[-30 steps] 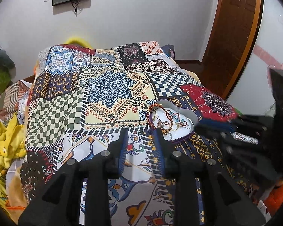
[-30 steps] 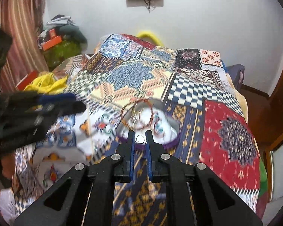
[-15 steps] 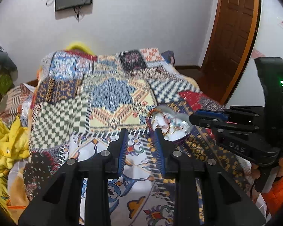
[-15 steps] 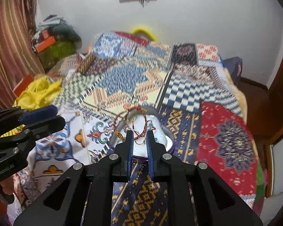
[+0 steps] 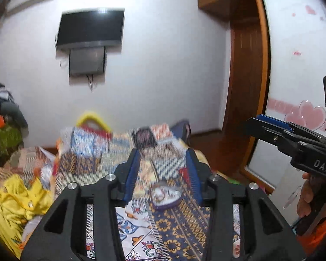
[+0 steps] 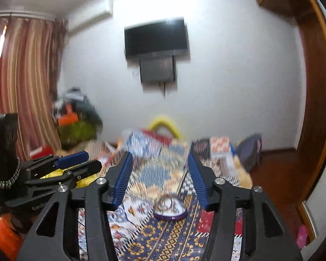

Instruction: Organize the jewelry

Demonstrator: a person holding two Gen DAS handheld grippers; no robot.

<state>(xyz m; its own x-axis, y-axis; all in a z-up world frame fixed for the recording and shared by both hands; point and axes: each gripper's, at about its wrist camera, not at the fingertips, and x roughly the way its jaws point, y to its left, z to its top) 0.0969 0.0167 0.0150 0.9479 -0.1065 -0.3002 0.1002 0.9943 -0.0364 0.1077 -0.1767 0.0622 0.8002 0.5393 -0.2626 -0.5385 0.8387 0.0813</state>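
Both grippers have pulled up and back from the bed (image 5: pixel 169 230). The left gripper (image 5: pixel 163 174) and right gripper (image 6: pixel 160 178) now hold their fingers spread wide and empty, where a moment ago they were nearly closed. The heart-shaped jewelry box (image 5: pixel 166 196), bracelets inside, sits farther below on the patterned bedspread.

Bright indoor light, glare high on the white wall (image 5: pixel 163 43), motion-blurred bedspread (image 6: pixel 158 174), fisheye-bent dark corners
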